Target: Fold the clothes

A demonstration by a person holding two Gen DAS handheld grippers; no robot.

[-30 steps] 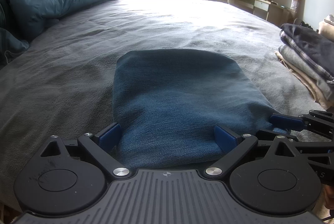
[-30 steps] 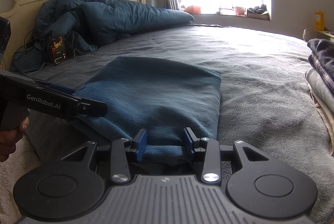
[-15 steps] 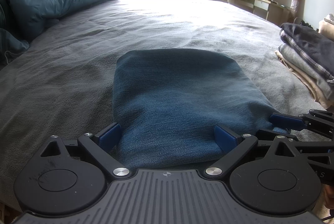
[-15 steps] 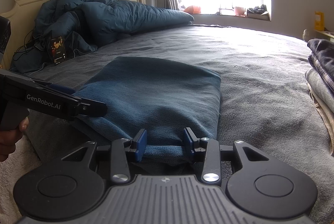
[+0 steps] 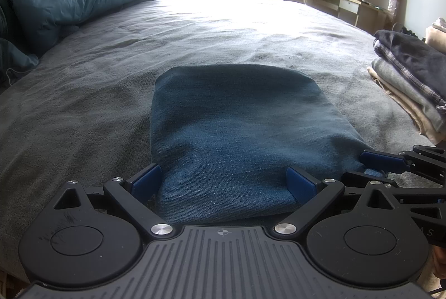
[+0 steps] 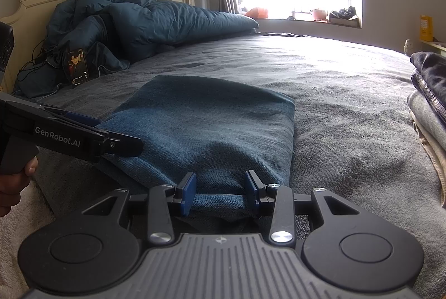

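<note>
Lying flat near the grey bed's point(image 5: 223, 28) front edge, the folded blue denim garment point(image 5: 234, 126) has open sheet beyond. The left claw point(image 5: 224, 183) is spread wide across its hem; the right claw point(image 6: 220, 188) pinches its near corner. Stacked folded clothes point(image 5: 412, 81) sit rightward.

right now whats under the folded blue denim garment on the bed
The folded blue denim garment lies flat on the grey bed cover, which shows all around it. Its own lower layers peek out at the near edge; anything else beneath is covered.
</note>
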